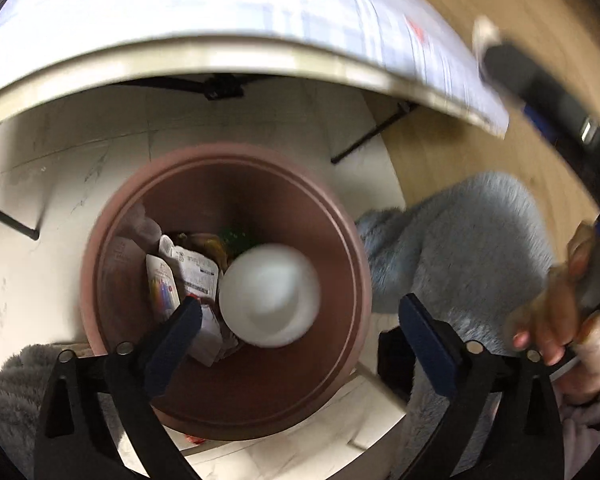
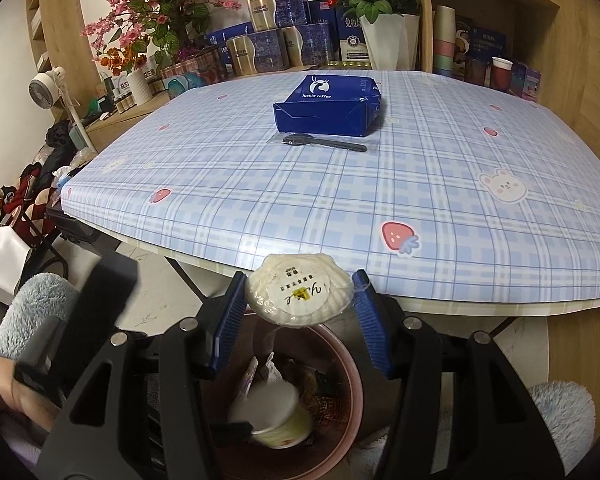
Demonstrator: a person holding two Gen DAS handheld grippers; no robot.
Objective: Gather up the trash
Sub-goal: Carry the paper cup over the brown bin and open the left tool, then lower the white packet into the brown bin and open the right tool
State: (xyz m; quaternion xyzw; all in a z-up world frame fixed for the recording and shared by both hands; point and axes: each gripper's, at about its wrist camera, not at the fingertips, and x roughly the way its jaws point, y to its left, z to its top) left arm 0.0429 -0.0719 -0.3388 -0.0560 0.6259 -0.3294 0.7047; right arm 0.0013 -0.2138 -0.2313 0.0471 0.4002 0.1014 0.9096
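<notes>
Blue pads of my left gripper stand wide and empty over the pink bin, the white cup falling inside, so next I bring the right gripper, holding the shell-shaped soap, toward six o'clock over the bin before I open it.

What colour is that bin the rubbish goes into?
Dusty pink, inside and out. The trash bin shows best in the left wrist view, looking straight down into it.

White cup inside pink bin
</notes>
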